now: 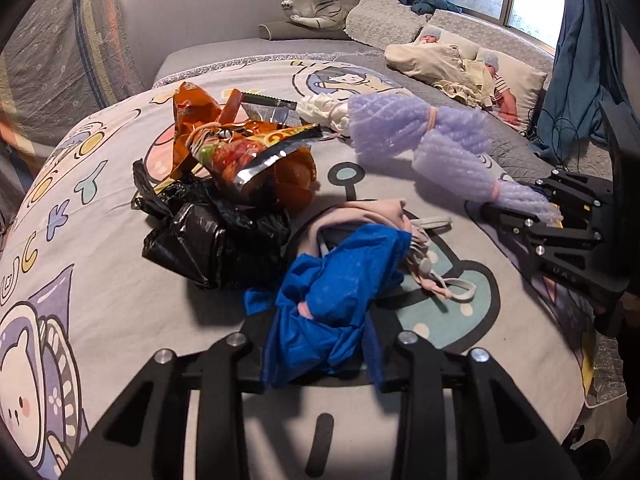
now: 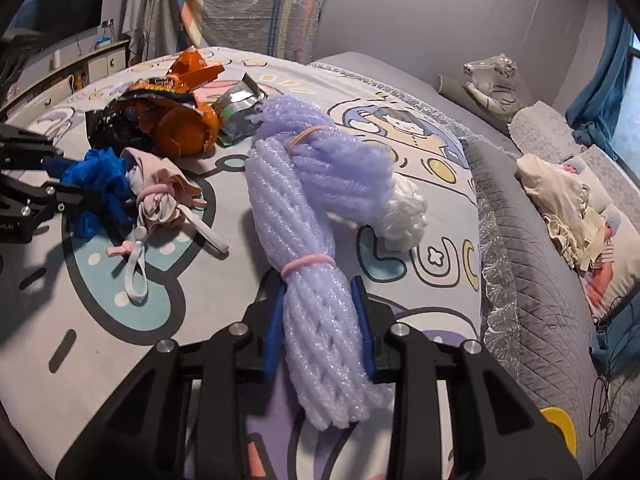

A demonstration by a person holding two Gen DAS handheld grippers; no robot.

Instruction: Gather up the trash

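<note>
Both items lie on the bed. Left claw (image 1: 320, 356) clamped on blue plastic wrap (image 1: 332, 292); right claw (image 2: 320, 332) clamped on purple foam netting (image 2: 316, 208). Lift each slowly, lest loose ends snag neighbouring wrappers (image 1: 240, 148).

no legible text on the wrappers (image 1: 244, 148)
</note>
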